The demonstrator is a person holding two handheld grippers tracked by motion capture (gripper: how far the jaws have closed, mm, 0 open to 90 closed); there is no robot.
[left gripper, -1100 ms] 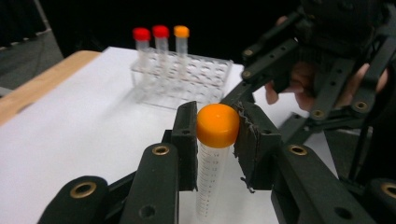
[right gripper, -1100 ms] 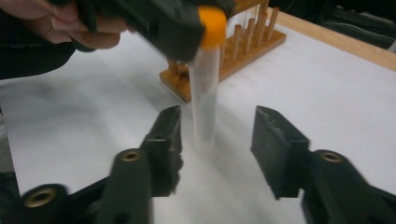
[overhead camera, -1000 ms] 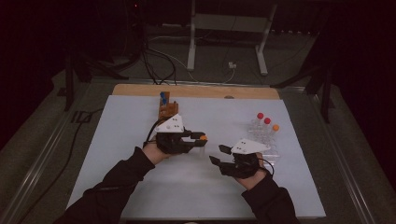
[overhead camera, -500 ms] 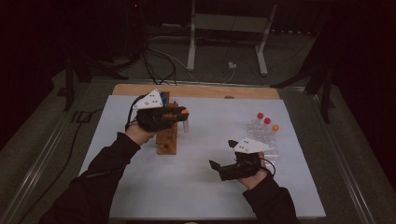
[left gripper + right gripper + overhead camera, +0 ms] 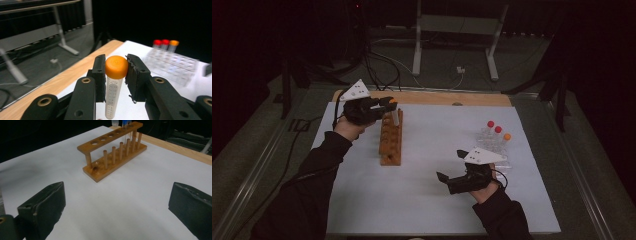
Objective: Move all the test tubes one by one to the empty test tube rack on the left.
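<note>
Two grippers worked over the white sheet (image 5: 422, 200) in the high view: the left gripper (image 5: 388, 104), at the far end of the wooden rack (image 5: 391, 141), was clamped on an orange-capped tube (image 5: 395, 116) that hung just above the rack's far holes, while the right gripper (image 5: 451, 170) rested near the clear rack (image 5: 494, 145) with its three capped tubes, its jaws having just been opening, nothing between them. In the left gripper view the pads pressed on either side of the tube (image 5: 113, 92), just under its orange cap (image 5: 116, 67), and the tube stood upright with the clear rack (image 5: 176, 66) blurred beyond. In the right gripper view both jaws stood wide apart and empty, facing the wooden rack (image 5: 113, 152) across bare sheet. To seat the tube well, it would likely pay to keep it vertical, centre its tip over a free hole, lower it slowly, and loosen the grip only once the rack carried it.
</note>
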